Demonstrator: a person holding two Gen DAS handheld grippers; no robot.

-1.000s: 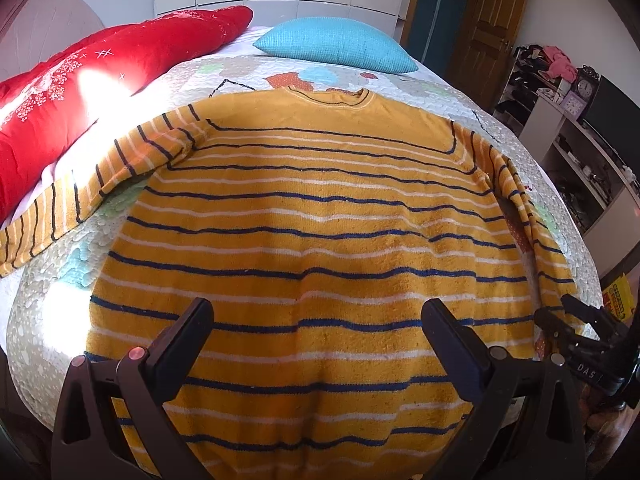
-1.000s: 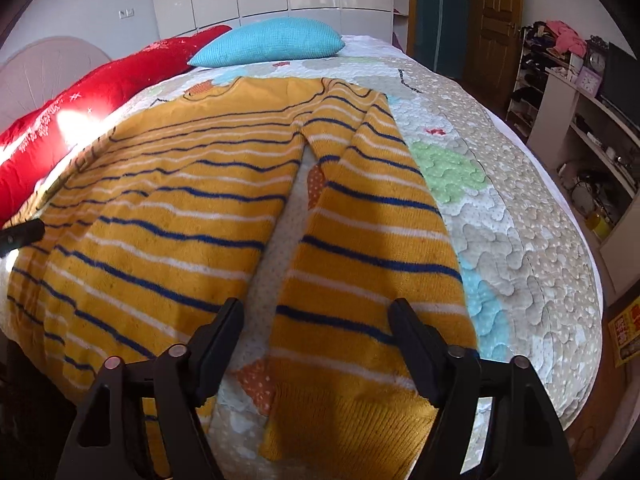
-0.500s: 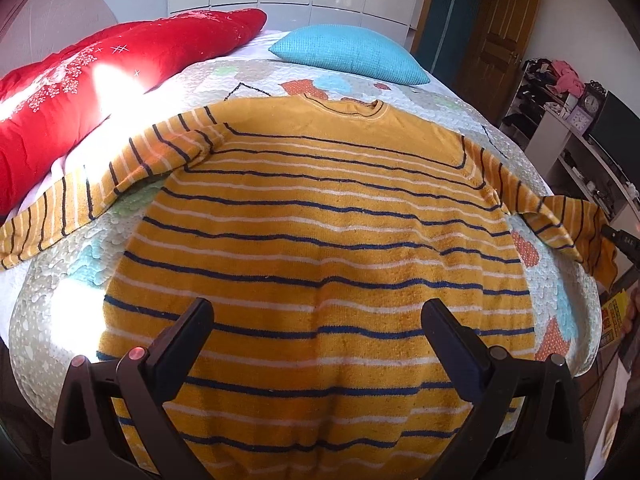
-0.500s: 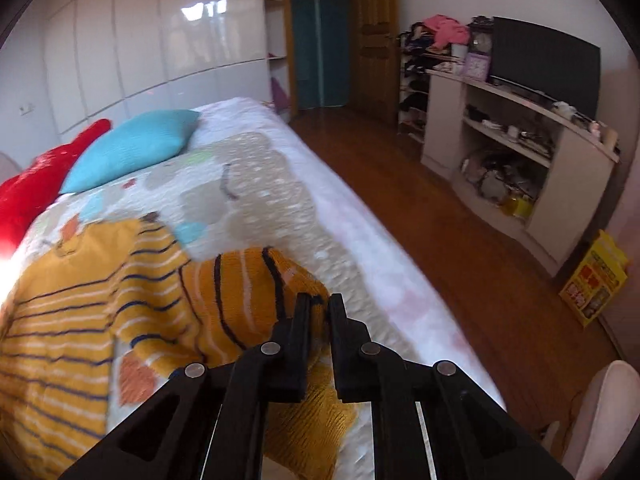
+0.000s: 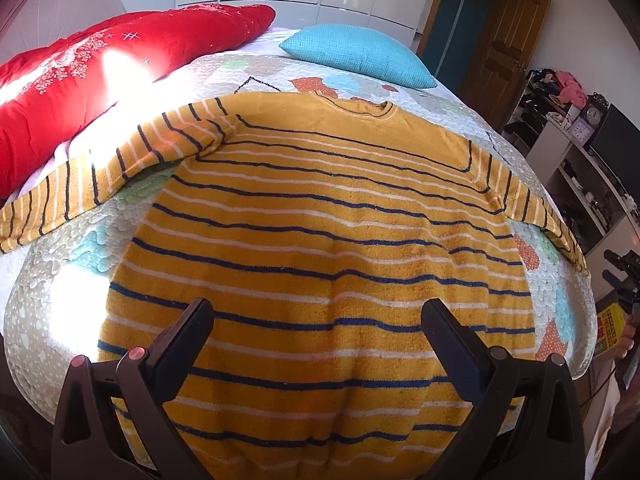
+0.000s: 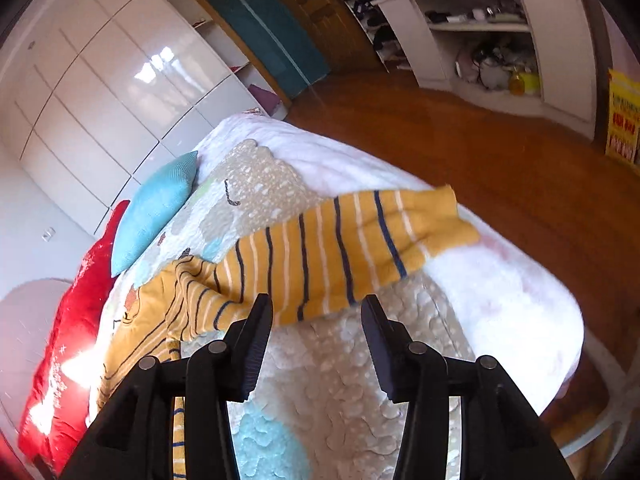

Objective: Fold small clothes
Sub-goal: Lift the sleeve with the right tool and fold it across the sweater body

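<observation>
A yellow sweater with blue and white stripes [image 5: 320, 248] lies flat on the quilted bed, neck at the far side, both sleeves spread outward. My left gripper [image 5: 316, 320] is open and empty, hovering over the sweater's hem. In the right wrist view the sweater's right sleeve [image 6: 344, 248] lies stretched toward the bed's edge. My right gripper [image 6: 316, 316] is open and empty just in front of that sleeve. It also shows in the left wrist view [image 5: 620, 276] at the far right, off the bed.
A red pillow [image 5: 100, 76] and a blue pillow [image 5: 356, 56] lie at the head of the bed [image 5: 60, 292]. White shelves [image 6: 500, 28] and a yellow box [image 6: 622, 120] stand across the wooden floor [image 6: 480, 152]. White wardrobes [image 6: 120, 80] line the far wall.
My right gripper pulled the right sleeve outward while shut on it, then opened and let it go; the sleeve now lies spread toward the bed's edge. My left gripper stayed open over the hem.
</observation>
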